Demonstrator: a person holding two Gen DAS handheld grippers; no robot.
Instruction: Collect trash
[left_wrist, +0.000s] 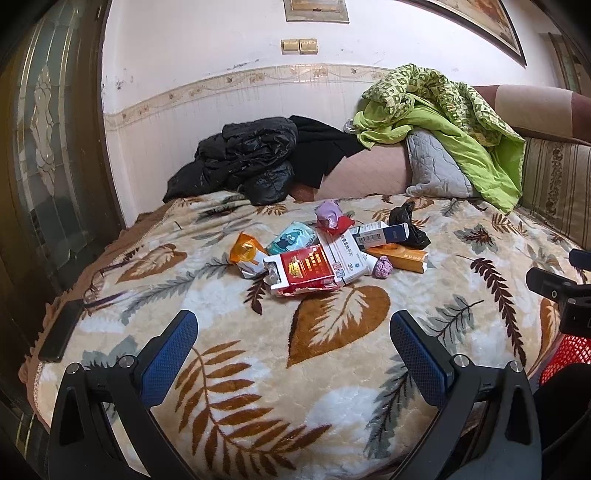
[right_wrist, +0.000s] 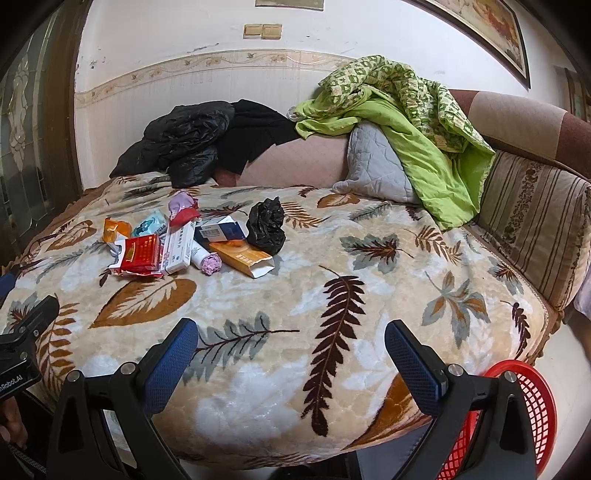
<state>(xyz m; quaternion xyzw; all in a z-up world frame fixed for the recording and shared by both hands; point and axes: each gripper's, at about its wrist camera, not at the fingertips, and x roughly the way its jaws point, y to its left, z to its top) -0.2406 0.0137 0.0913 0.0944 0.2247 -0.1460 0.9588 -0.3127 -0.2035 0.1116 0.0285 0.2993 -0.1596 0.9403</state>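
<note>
The trash lies in a loose heap on the bed's leaf-patterned blanket (right_wrist: 332, 258), toward its far left part. At the front of the heap is a red cigarette pack (left_wrist: 303, 271) with its torn end open, touching a long white medicine box (left_wrist: 343, 258) on its right. Left of the pack sit an orange foil wrapper (left_wrist: 245, 253) and a teal tissue packet (left_wrist: 291, 236). Behind the white box are a crumpled purple-and-red wrapper (left_wrist: 330, 218) and a blue-and-white carton (left_wrist: 380, 236), and to the right an orange box (right_wrist: 245, 258) lies with its open end toward the camera. A small purple wad (right_wrist: 211, 263) rests just beside that box, and a crumpled black plastic bag (right_wrist: 266, 225) touches the heap's right edge.

Both tools hover over the near part of the bed, well apart from the heap — the left hand-held gripper (left_wrist: 293, 350) with its blue pads spread wide and holding nothing, the right hand-held gripper (right_wrist: 291, 354) likewise spread and empty.

A red mesh basket (right_wrist: 532, 413) stands off the bed's near right corner. Against the wall lie a black jacket (left_wrist: 243, 158), a grey pillow (right_wrist: 373, 166) and a green quilt (right_wrist: 417, 122).
</note>
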